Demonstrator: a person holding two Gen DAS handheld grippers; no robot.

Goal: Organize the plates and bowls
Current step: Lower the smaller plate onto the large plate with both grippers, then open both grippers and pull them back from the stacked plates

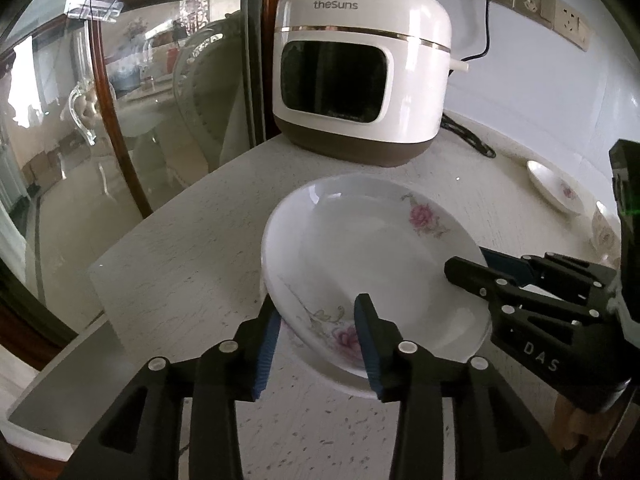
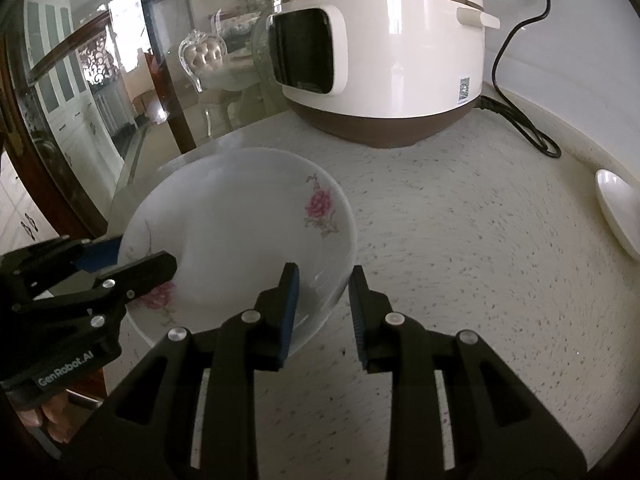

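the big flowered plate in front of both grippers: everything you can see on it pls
The plate is white, glossy, ceramic-looking, shallow with a raised rim and two pink rose prints on opposite sides. It looks empty and clean, tilted with its near-left edge off the speckled counter, in front of the rice cooker. The left gripper straddles its near rim, one finger under, one over. The right gripper straddles the rim on the other side. Whether either pinches it cannot be told.

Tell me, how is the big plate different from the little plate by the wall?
The big plate has both grippers' fingers around its rim; nothing touches the little plate. The big plate shows two pink flowers, the little plate one. Both are white and sit on the speckled counter.
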